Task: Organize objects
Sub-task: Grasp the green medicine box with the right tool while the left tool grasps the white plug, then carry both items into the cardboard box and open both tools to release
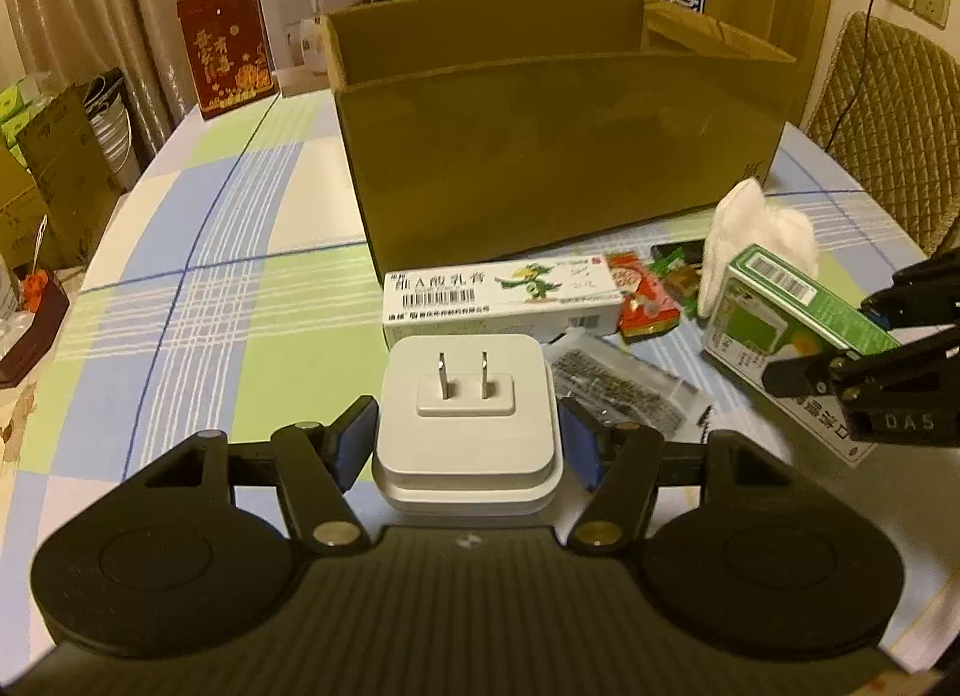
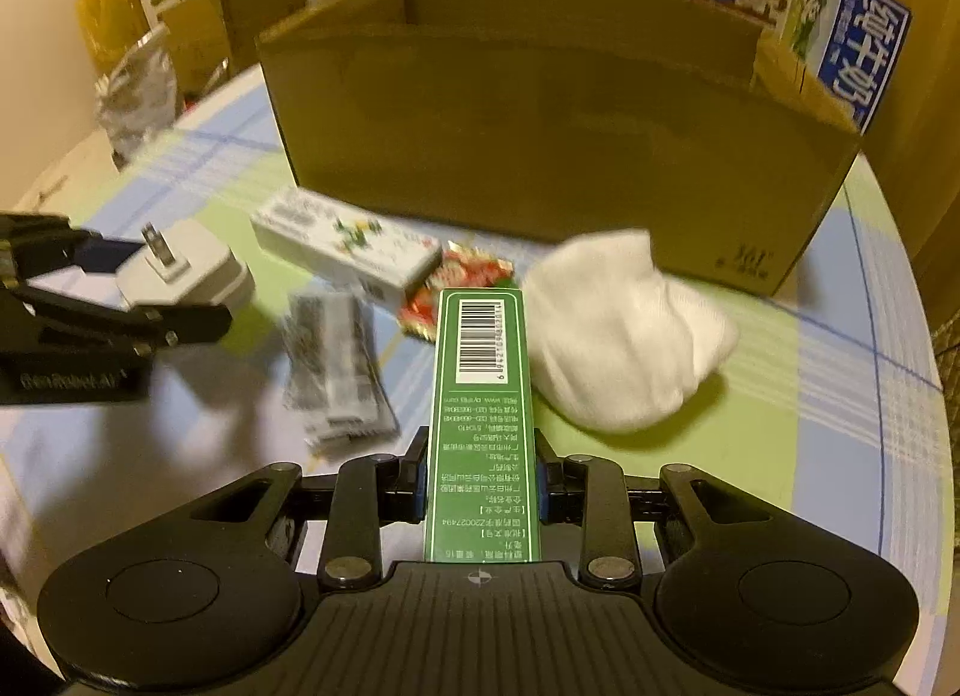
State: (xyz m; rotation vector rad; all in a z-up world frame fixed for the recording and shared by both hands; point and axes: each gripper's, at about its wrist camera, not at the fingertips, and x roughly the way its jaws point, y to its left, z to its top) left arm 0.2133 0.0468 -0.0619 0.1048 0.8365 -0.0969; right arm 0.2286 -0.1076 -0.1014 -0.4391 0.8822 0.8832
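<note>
Left wrist view, grip: our left gripper (image 1: 465, 438) clasps the white plug adapter (image 1: 467, 396) by its two side faces, prongs pointing up and away from us; the blue pads press on it.
Left wrist view, way ahead: the cardboard box (image 1: 558, 156) stands straight beyond the adapter, its long axis running left to right, open top facing up; we judge the coming move is up and over the near wall.
Left wrist view, box contents: we cannot see the floor of the box from here; only the inner far wall shows.
Left wrist view, between us and the box: a white carton with a green bird (image 1: 504, 297) lies along the box's near wall; a red snack packet (image 1: 645, 300) and a dark clear packet (image 1: 618, 390) lie just right of it on the checked tablecloth (image 1: 210, 276).
Right wrist view, grip: our right gripper (image 2: 480, 486) is clenched on the green box (image 2: 480, 414), whose long axis points away toward the cardboard box.
Right wrist view, nearer hand: both hang near the box's front; the right looks slightly closer, we judge.
Right wrist view, loose things: a white cloth (image 2: 624, 336) lies just right of the green box, near the cardboard wall.
</note>
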